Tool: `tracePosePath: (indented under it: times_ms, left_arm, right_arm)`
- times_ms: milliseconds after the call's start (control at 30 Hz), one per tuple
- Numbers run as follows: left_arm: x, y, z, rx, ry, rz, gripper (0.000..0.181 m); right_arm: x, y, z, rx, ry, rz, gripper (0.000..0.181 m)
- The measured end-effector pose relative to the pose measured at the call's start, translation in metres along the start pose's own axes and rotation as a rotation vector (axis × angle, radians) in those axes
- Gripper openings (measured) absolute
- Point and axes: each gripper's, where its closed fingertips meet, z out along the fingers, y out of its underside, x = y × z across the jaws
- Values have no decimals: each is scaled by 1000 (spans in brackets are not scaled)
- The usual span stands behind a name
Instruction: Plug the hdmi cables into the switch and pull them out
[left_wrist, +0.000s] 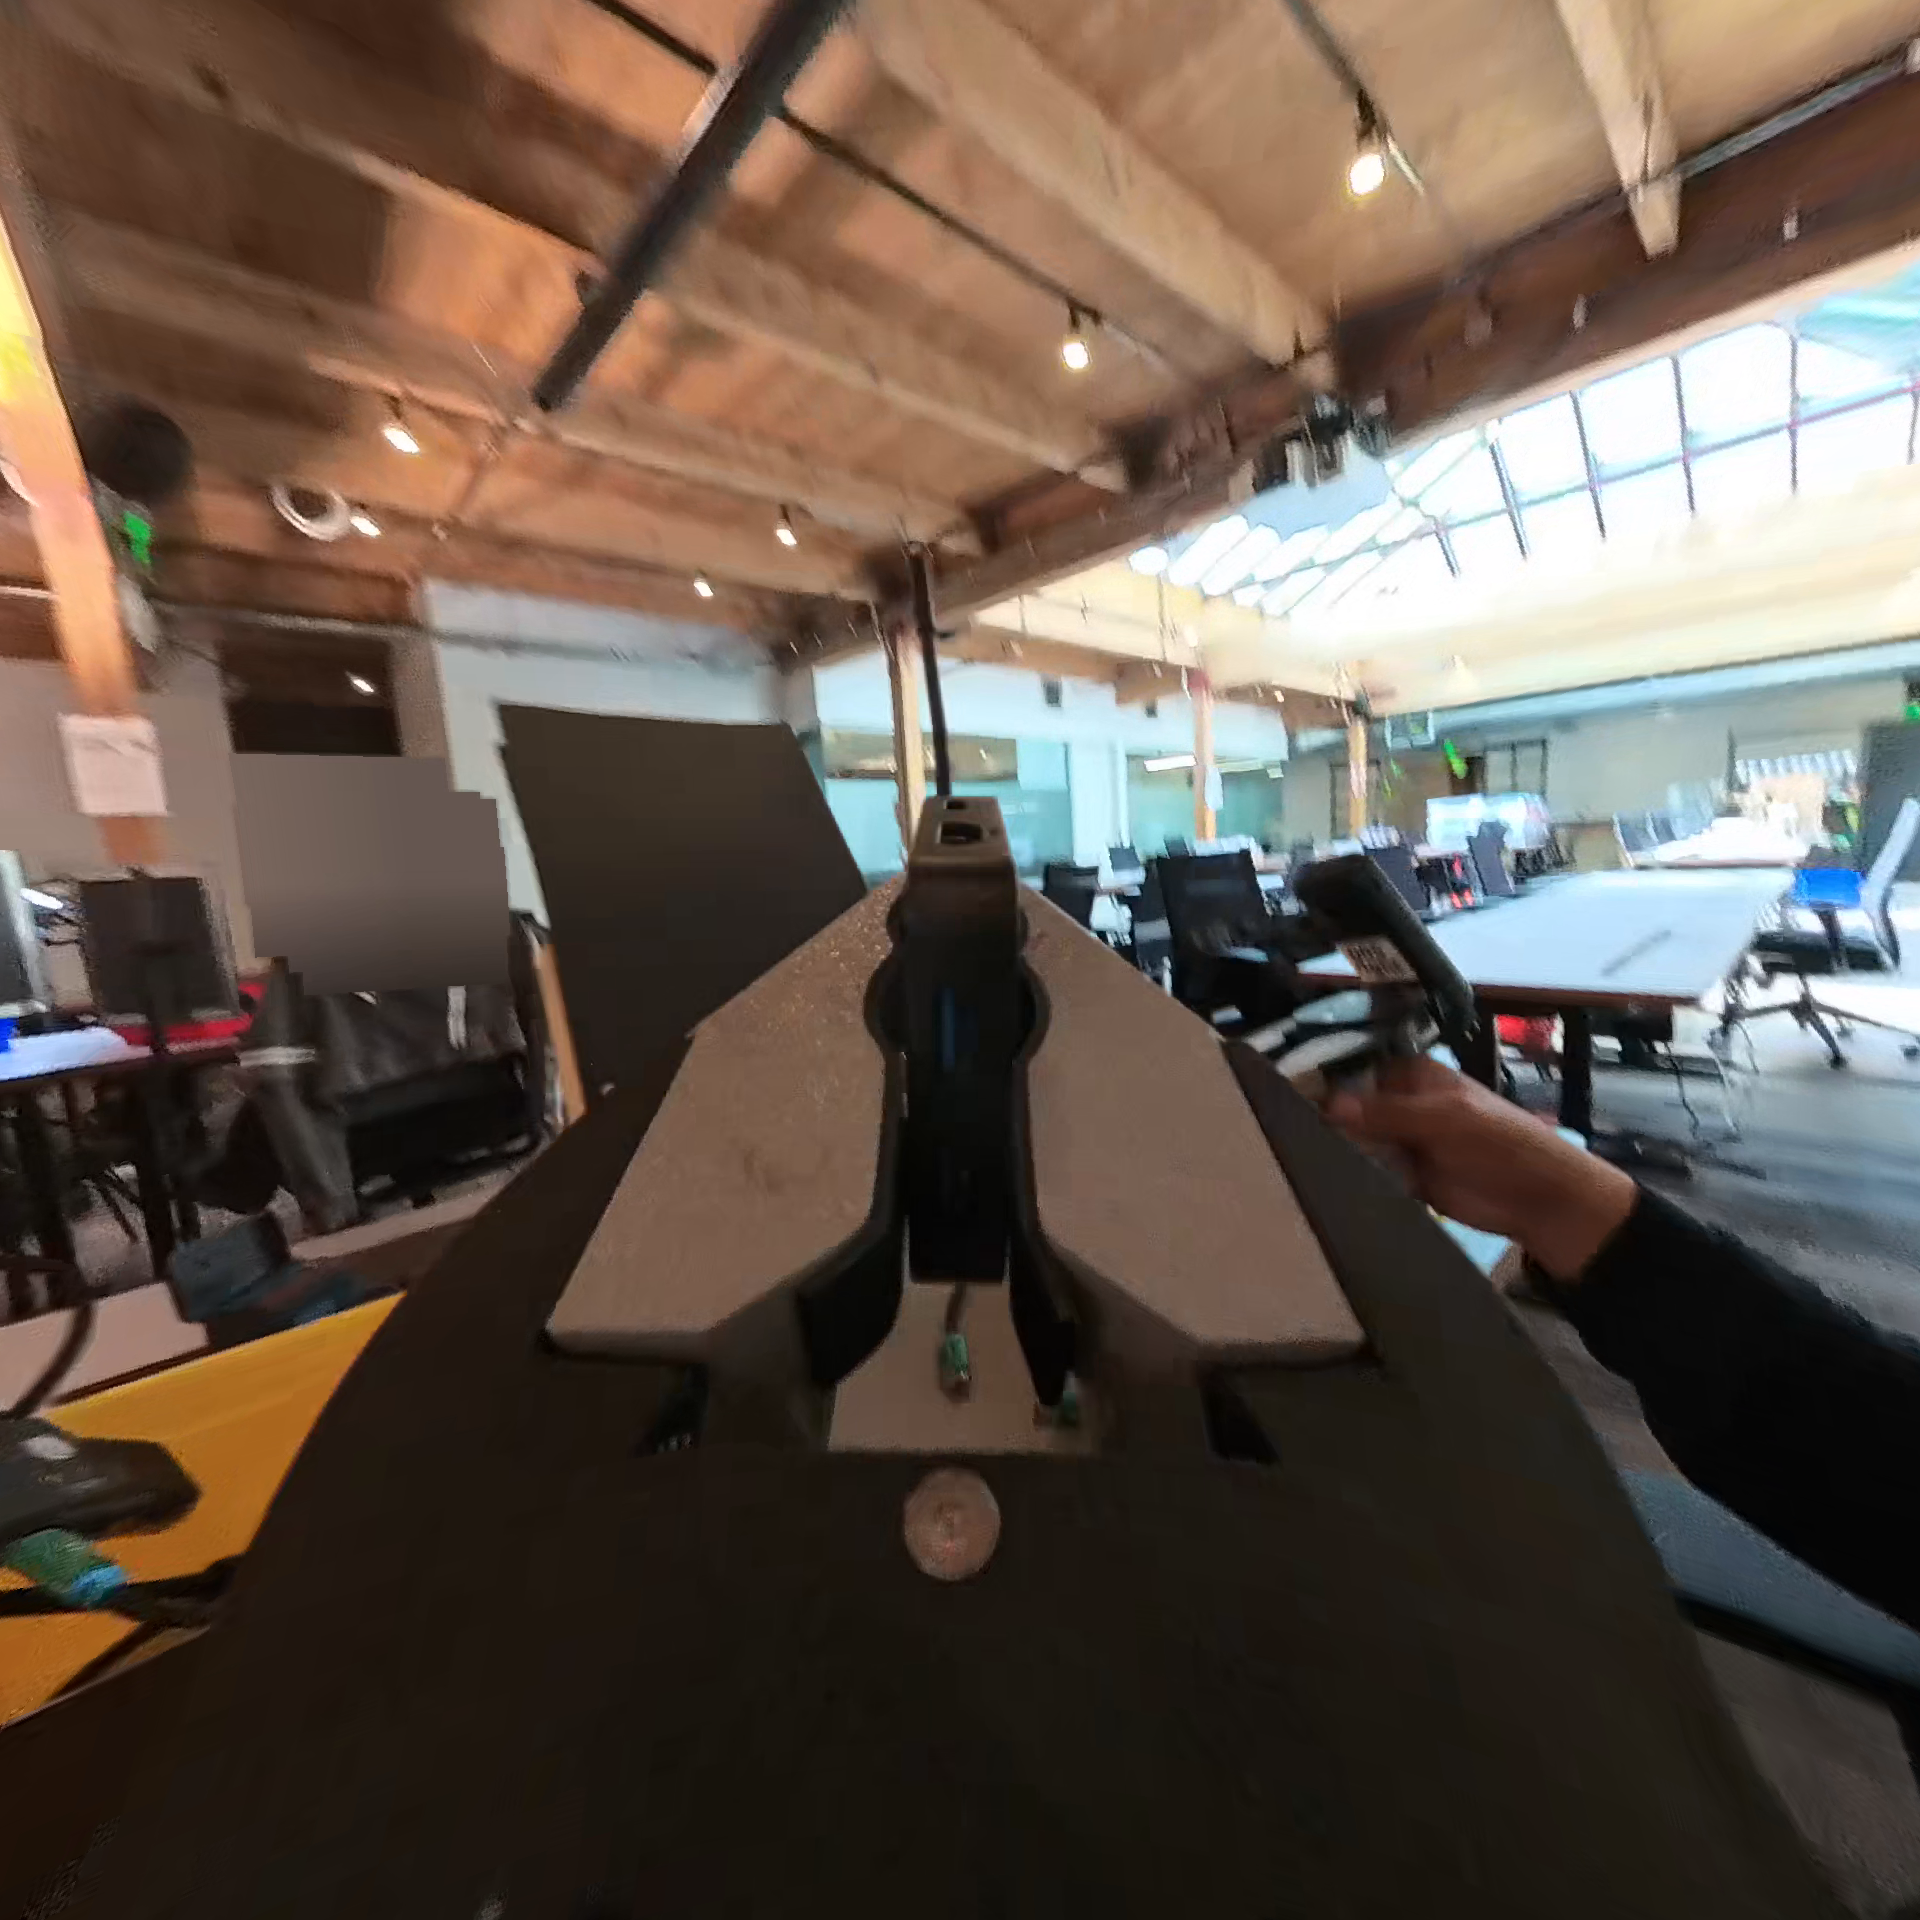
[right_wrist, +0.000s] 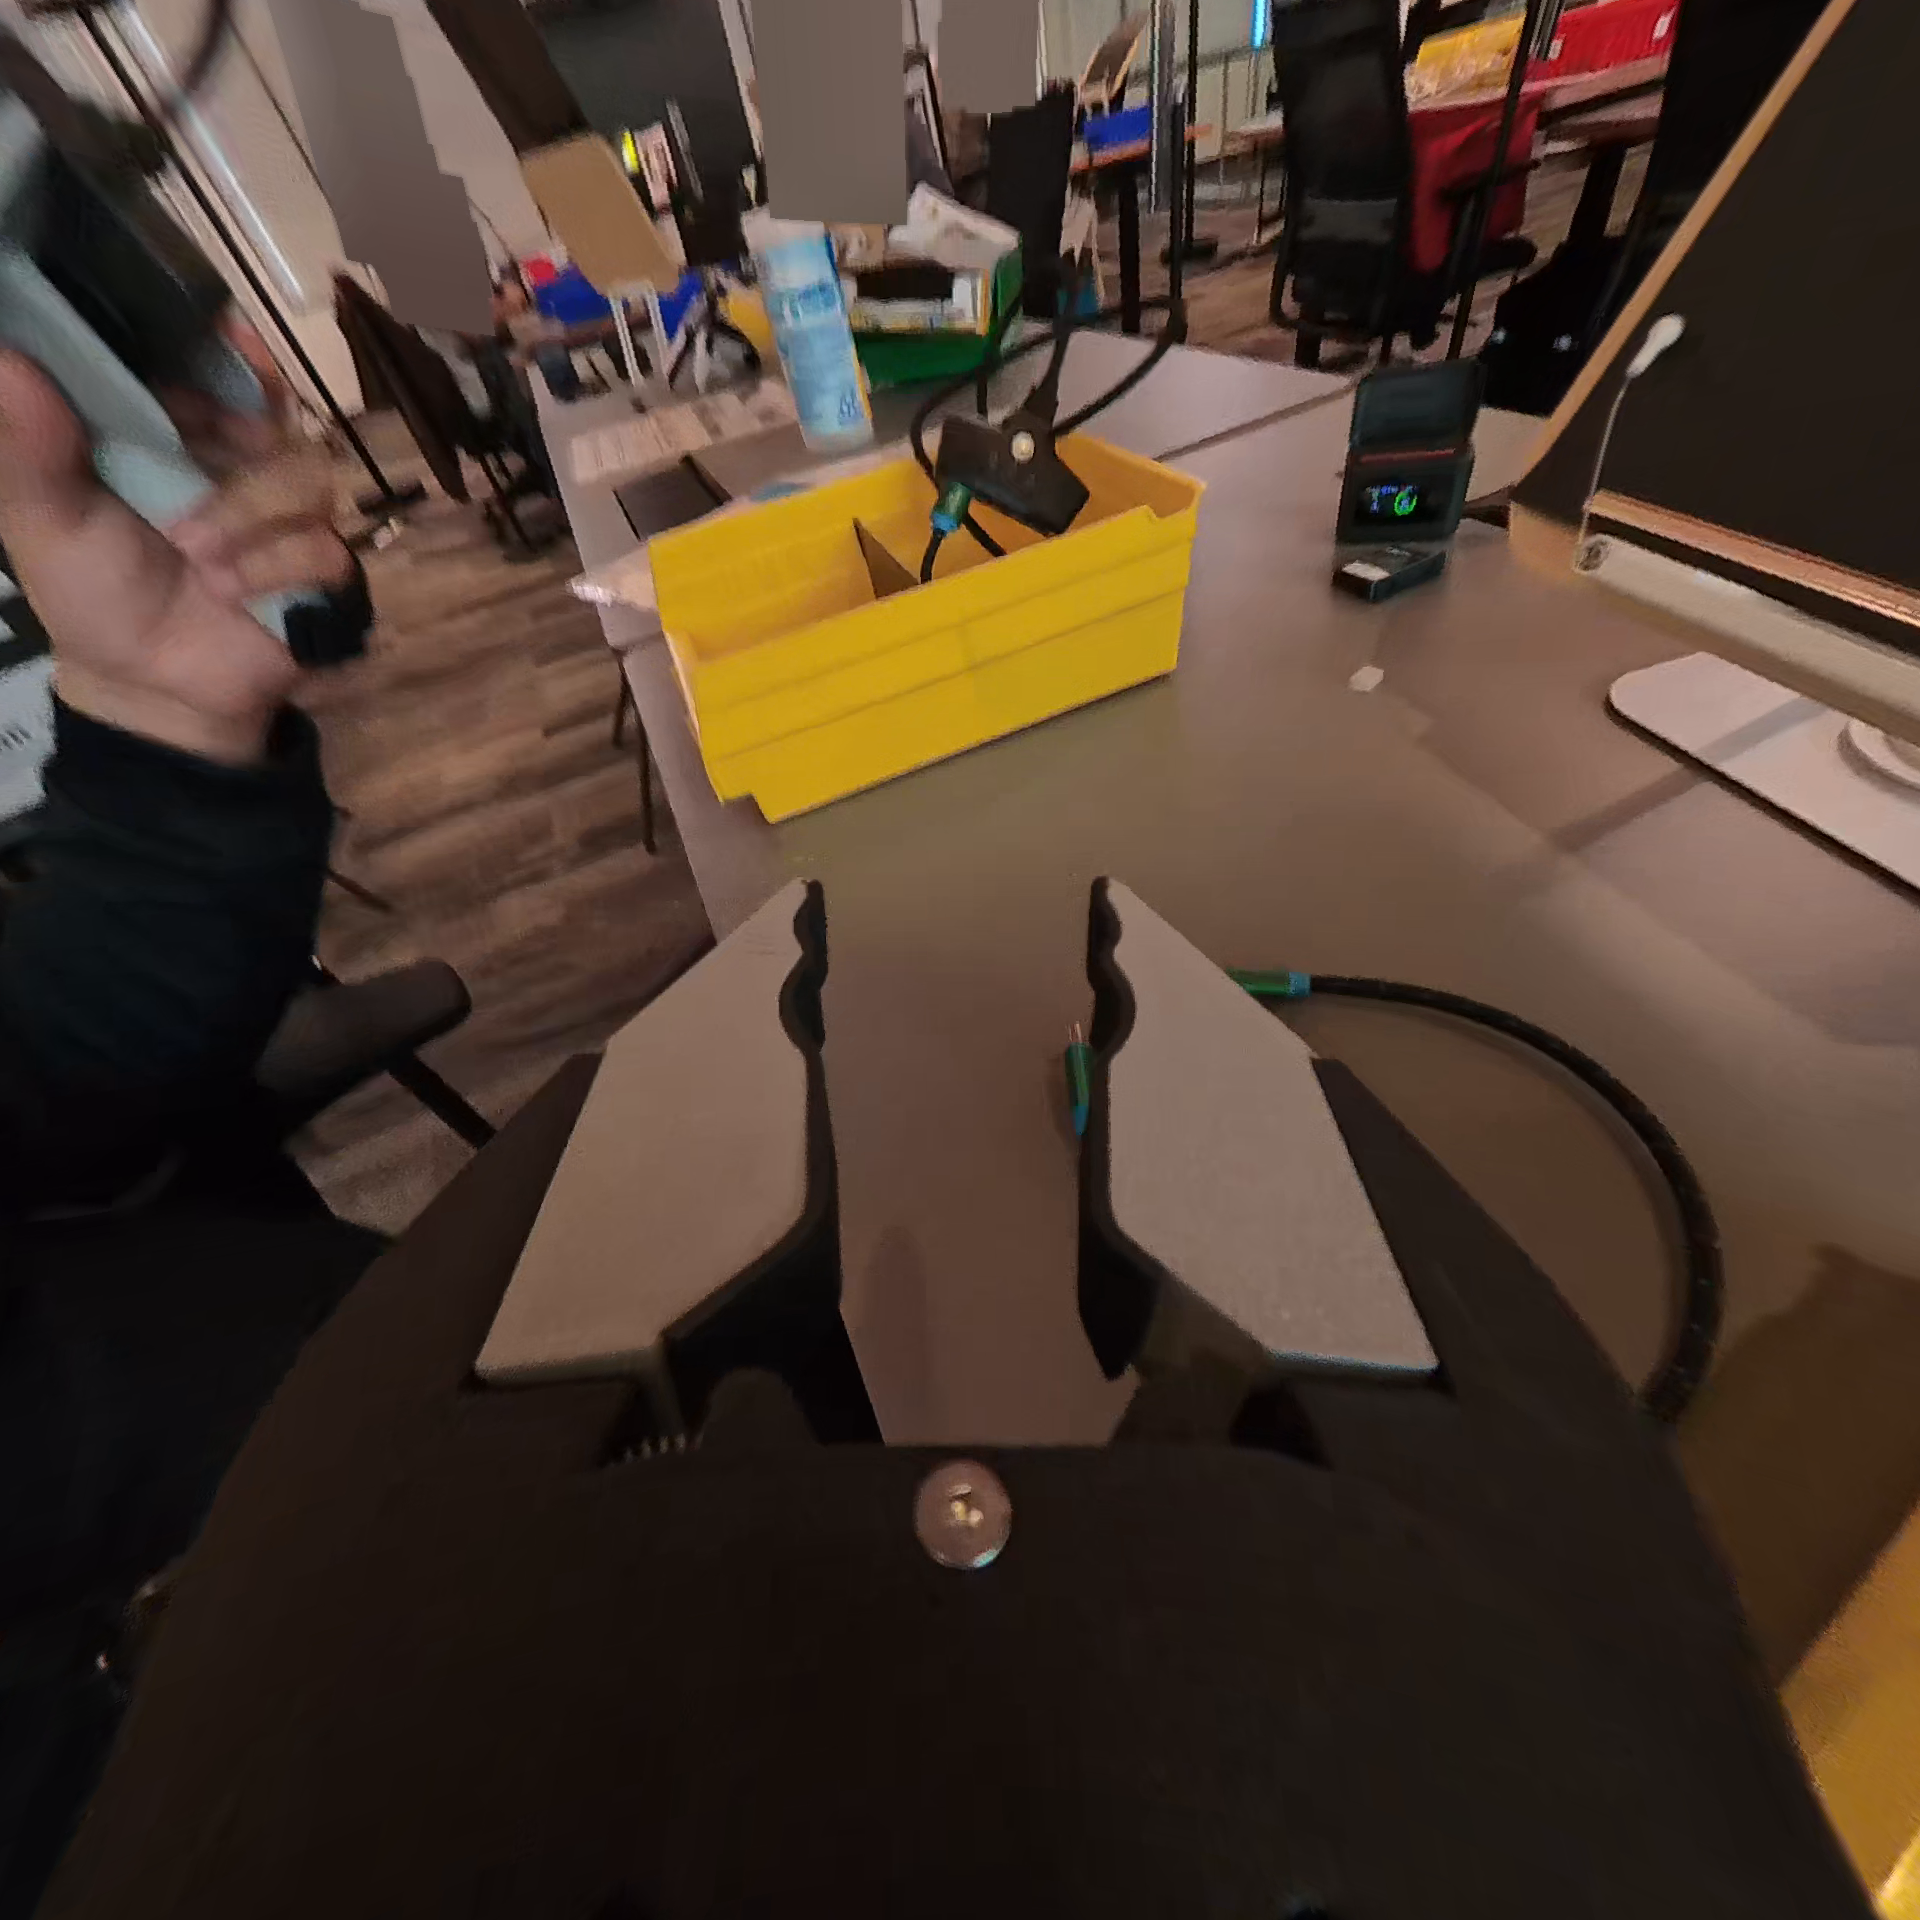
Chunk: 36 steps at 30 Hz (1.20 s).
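My left gripper (left_wrist: 961, 904) points up toward the ceiling and is shut on a flat black device (left_wrist: 956, 1039), seen edge-on with port slots at its top. A thin black cable (left_wrist: 930, 707) rises from it. My right gripper (right_wrist: 956, 904) is open and empty, low over the grey table (right_wrist: 1351, 831). A black braided HDMI cable (right_wrist: 1621, 1101) with a green-blue plug (right_wrist: 1270, 982) lies just right of its right finger. A black switch (right_wrist: 1008, 473) with a green-plugged cable rests on a yellow bin (right_wrist: 935, 665) farther back. The right gripper also shows in the left wrist view (left_wrist: 1382, 956).
A white spray bottle (right_wrist: 816, 332) and a green box (right_wrist: 935, 332) stand behind the bin. A small black gadget with a lit screen (right_wrist: 1408, 468) and a monitor base (right_wrist: 1766, 748) are at the right. The table's left edge drops to wood floor. The yellow bin (left_wrist: 208, 1455) shows lower left. Tip to tip, the grippers are about 30 centimetres apart.
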Motion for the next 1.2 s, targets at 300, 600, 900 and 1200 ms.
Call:
tracePosePath:
  times_ms: [300,600,900,1200]
  left_arm:
    - [-4,-14,-12,-8,-45,99,12]
    - [4,9,0,-99,-23,152,12]
    - [-2,4,-4,-82,-42,155,11]
    - [-2,-12,-12,-30,-42,150,12]
  right_arm:
    - [18,85,37,-435,90,-46,59]
    - [43,141,75,-586,169,-103,31]
    - [11,70,40,-440,181,-268,7]
    - [-44,-67,-58,-60,182,-374,6]
